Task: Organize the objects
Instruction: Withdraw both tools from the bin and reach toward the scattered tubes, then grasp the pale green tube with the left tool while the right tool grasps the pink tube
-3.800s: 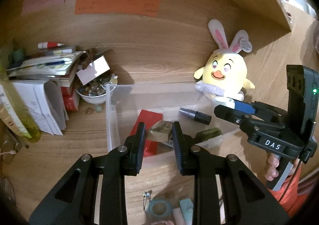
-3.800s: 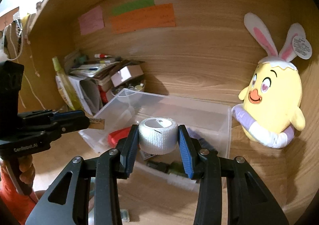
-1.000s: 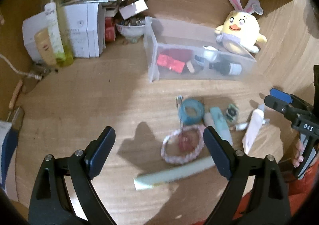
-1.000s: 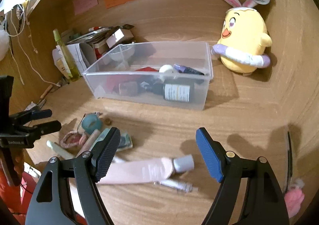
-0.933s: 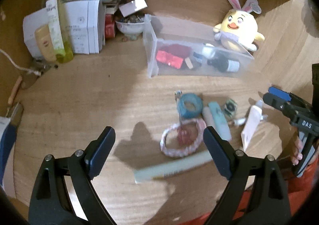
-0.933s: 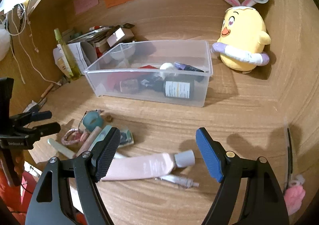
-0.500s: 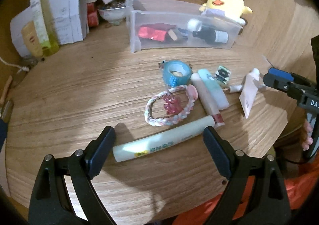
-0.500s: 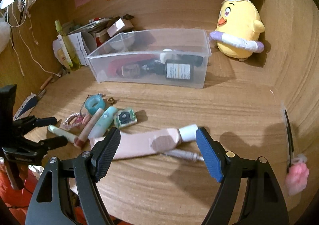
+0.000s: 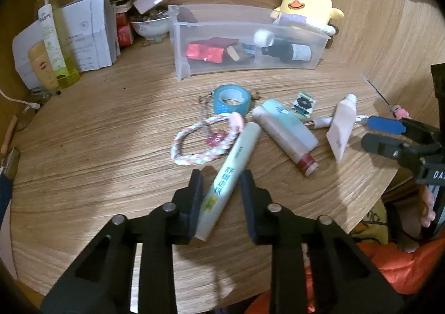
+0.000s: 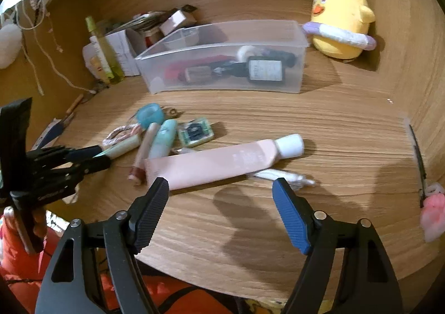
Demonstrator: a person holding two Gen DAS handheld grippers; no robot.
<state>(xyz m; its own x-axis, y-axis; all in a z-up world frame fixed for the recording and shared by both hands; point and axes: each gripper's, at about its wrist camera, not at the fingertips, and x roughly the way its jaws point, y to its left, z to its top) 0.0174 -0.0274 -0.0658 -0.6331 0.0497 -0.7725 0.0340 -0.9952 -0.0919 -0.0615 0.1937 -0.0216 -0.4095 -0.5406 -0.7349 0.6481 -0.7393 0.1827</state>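
My left gripper (image 9: 221, 177) has a pale green tube (image 9: 236, 158) between its jaws, which are closing, pads against the tube's near end; it lies on the wooden table (image 9: 97, 147). In the right wrist view that gripper (image 10: 97, 158) pinches the tube (image 10: 122, 147) at the left. My right gripper (image 10: 219, 186) is open, its jaws closing slightly, with nothing pressed between them. A pink tube with a white cap (image 10: 222, 161) lies just beyond its fingertips. A clear plastic bin (image 10: 222, 83) at the back holds a dark bottle, a red packet and a white roll.
Loose on the table: blue tape roll (image 9: 230, 98), braided pink loop (image 9: 200, 147), mint tube (image 9: 289, 125), slim pink stick (image 9: 283, 144), small green card (image 9: 304, 104). A yellow plush chick (image 10: 339, 24) stands back right. Boxes and a green bottle (image 9: 52, 36) crowd the back left.
The left jaws have gone from wide apart to narrow around the pale green tube, which turned from lying crosswise to pointing away. The right gripper sank closer to the pink tube.
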